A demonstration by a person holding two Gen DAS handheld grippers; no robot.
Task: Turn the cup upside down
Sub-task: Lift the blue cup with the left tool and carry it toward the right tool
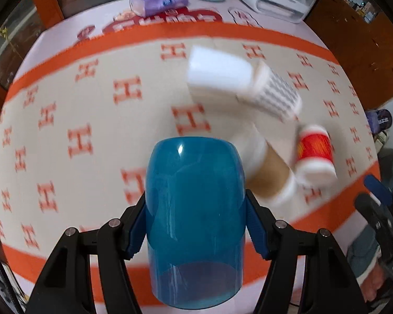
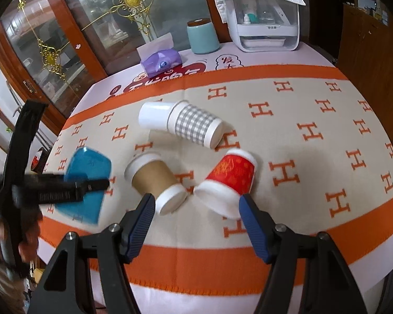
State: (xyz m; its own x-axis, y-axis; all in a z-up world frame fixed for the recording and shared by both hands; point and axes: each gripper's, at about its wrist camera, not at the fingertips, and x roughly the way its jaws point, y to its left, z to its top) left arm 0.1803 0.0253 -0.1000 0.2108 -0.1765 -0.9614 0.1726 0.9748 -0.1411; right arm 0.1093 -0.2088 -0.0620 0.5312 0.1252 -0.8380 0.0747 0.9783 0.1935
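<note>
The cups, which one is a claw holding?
The blue cup. The left claw squeezes its sides, while the brown cup, red cup, white cup and checked cup lie on the cloth.

The translucent blue cup [image 1: 195, 217] is clamped in the left hand-held gripper [image 1: 195, 225], above the tablecloth.

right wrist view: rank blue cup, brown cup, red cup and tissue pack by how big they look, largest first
1. blue cup, partly hidden by the left gripper shut on it
2-3. red cup and brown cup, too alike to rank
4. tissue pack, though it lies farther back, so nearness may skew this
</note>
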